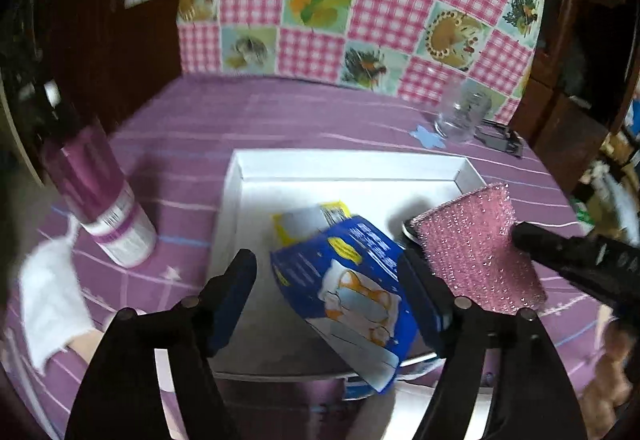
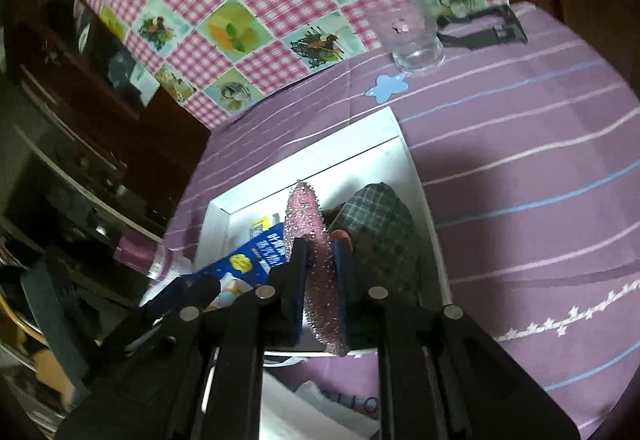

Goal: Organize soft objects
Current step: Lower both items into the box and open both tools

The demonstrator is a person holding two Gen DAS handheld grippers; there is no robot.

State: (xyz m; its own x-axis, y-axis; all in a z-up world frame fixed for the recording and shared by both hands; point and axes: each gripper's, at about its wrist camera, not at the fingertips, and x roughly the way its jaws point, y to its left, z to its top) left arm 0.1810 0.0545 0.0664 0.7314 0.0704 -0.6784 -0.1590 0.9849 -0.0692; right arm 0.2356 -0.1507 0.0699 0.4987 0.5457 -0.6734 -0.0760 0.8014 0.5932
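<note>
Gripping one pink glittery sponge (image 2: 316,252) edge-on between its closed jaws, the right gripper (image 2: 320,272) holds it above one shallow white box (image 1: 236,200) on a purple striped tablecloth (image 2: 520,168), while the left gripper (image 1: 332,292) stands with jaws spread, one blue packet (image 1: 348,280) lying loose between them and tilted over the box's near edge. The packet's white lettering and the label of the single purple-and-white can (image 1: 108,212) are too blurred to read. Also countable: one yellow-edged packet (image 1: 308,220) and one folded plaid cloth (image 2: 380,224) inside the box, one clear glass (image 2: 412,36), one blue star-shaped coaster (image 2: 386,86).
</note>
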